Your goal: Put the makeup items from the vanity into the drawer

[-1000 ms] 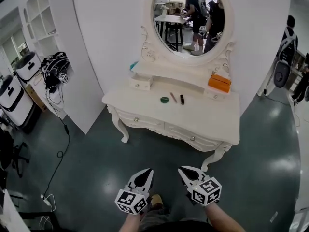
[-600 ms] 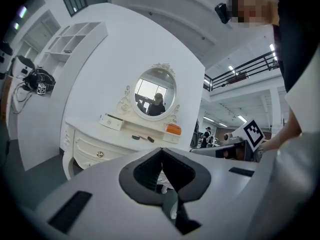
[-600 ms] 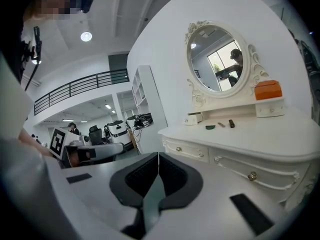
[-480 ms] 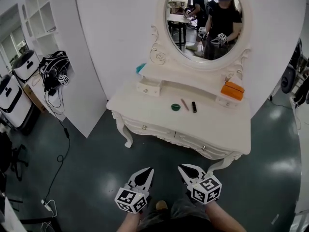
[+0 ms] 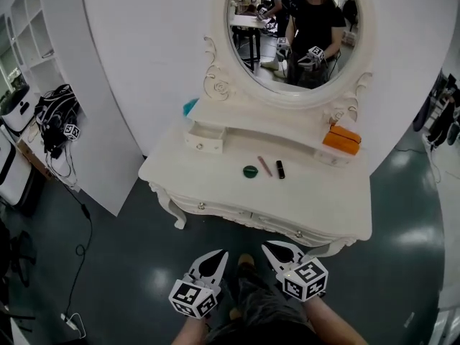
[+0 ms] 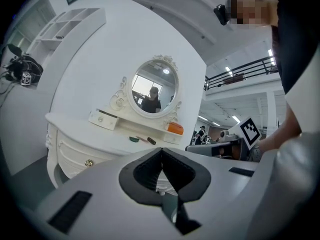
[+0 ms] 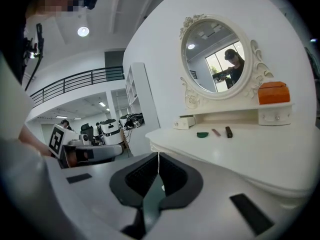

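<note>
So we've got the left gripper (image 5: 215, 257) and the right gripper (image 5: 273, 251) down low, both sets of jaws pressed together with nothing in them. The makeup items are well ahead of the jaw tips on the vanity (image 5: 208, 182) top: a green compact (image 5: 250, 171), a pink pencil (image 5: 265, 166) and a black tube (image 5: 280, 169) in a row. The front drawers (image 5: 215, 208) look shut, between the jaws and the items.

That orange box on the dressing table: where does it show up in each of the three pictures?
Head view: the orange box sits right of centre, at the right end of the raised shelf.
Left gripper view: the orange box is small, near the middle.
Right gripper view: the orange box is at the far right.
Shared landmark: the oval mirror, always up-left of the box.
</note>
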A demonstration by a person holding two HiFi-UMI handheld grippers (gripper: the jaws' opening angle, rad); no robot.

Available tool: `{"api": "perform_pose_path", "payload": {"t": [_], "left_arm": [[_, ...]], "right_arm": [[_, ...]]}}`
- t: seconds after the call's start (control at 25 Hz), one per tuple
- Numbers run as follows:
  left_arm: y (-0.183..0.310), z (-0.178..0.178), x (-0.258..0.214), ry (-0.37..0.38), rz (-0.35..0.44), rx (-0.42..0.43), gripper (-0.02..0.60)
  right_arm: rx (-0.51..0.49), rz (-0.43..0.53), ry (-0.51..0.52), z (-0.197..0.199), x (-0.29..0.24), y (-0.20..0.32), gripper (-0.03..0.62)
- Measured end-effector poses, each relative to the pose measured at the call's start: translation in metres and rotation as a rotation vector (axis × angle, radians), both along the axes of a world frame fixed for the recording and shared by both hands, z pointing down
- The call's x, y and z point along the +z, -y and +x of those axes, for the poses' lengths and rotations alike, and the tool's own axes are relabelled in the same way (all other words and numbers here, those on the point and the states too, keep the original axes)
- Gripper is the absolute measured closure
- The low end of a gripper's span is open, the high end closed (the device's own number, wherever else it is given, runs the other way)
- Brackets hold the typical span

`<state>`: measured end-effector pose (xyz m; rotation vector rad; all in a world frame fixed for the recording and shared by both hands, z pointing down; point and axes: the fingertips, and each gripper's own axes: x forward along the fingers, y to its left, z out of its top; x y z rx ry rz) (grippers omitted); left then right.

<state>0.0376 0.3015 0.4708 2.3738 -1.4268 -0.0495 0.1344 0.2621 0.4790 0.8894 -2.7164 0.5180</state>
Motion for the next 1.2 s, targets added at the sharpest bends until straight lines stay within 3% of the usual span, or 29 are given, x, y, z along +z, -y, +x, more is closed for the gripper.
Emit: {"api": "perform_pose_path", "payload": {"t": [0.44, 1.2], "left_arm": [[0.124, -0.011, 0.014, 0.003, -0.043, 0.042, 0.568], [0.249, -0.005, 0.038, 0.032, -0.127, 0.113, 0.568]], "right_arm": [[-0.039, 0.013, -0.032, -0.037, 0.005, 0.124, 0.571], [-0.127, 0.007, -0.3, -0.053, 0.047, 0.253, 0.569]]}}
